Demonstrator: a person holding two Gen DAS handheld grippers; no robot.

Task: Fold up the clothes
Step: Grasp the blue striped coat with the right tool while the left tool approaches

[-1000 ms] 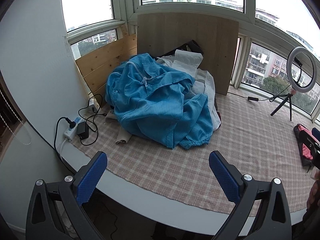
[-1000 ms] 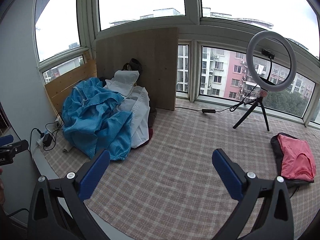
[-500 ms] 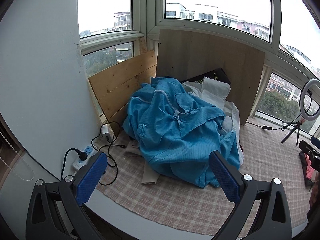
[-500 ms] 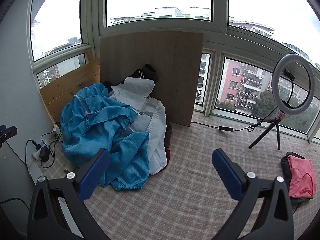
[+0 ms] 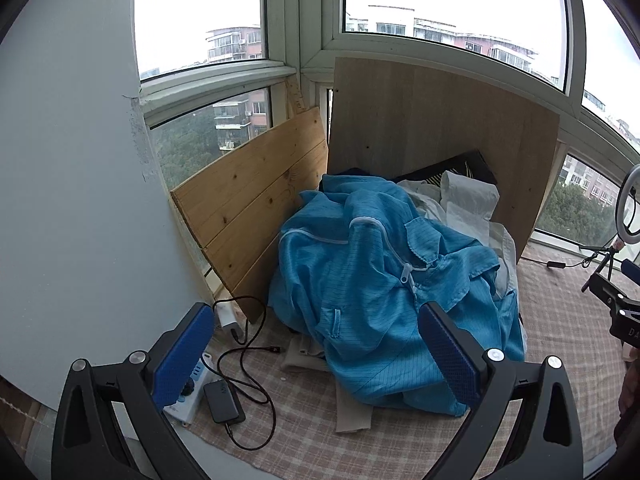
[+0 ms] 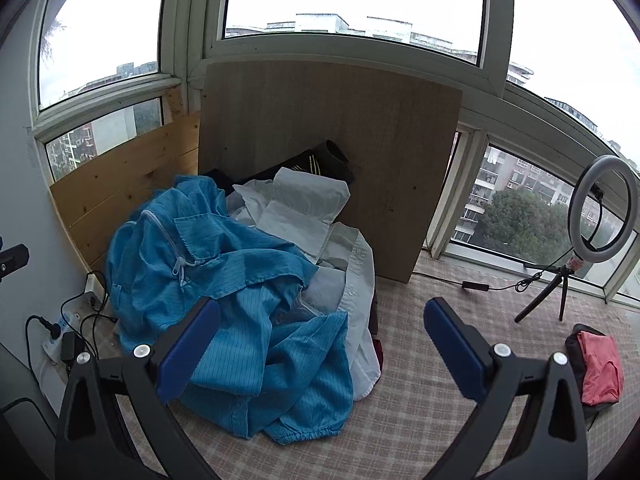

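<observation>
Just heaped clothes (image 5: 384, 280) — grippers empty.

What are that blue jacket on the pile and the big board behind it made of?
The blue jacket looks like thin, smooth woven synthetic: fine grid lines, slight sheen, soft crumpled folds, a white zipper. The big board looks like matte wood-grain laminate or veneer panel; the even, flat grain leaves it open.
</observation>
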